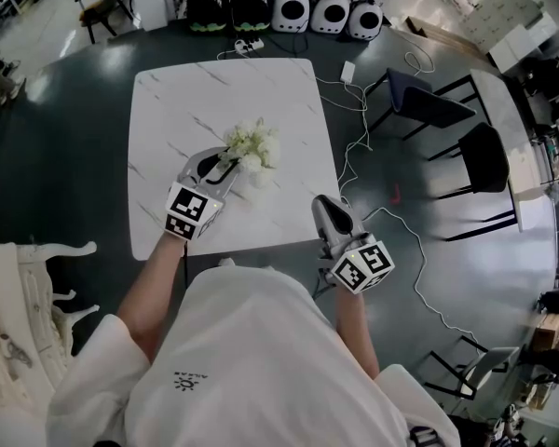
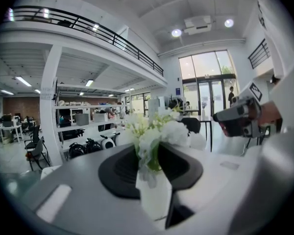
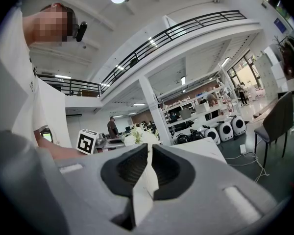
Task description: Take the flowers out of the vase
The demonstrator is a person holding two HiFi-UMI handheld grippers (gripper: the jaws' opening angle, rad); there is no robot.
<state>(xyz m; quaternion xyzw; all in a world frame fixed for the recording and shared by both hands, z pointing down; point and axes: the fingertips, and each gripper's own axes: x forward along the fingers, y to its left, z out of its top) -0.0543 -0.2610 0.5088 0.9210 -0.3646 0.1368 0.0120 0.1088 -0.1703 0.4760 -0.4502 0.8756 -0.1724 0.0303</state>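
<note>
text readable: none showing anywhere | shirt print [image 1: 184, 380]: showing as a small dark mark, too small to read | blue sign [image 2: 178, 91] on far wall: appearing too blurred to read | near-left marker cube [image 1: 190, 210], near-right marker cube [image 1: 363, 266]: carrying black-and-white square patterns, no letters or digits

The flowers [image 1: 252, 145] are a small bunch of white blooms on green stems, standing upright in a plain white vase [image 2: 156, 195]. The vase sits about the middle of the white, grey-veined bench [image 1: 172, 101]. The blooms spread out over the vase's mouth, hiding most of it from above, and just above the rim the stems are pinched between the dark pads of the left tongs [image 1: 231, 166], which reach in from the near left; the flowers are not yet out of the vase.
</note>
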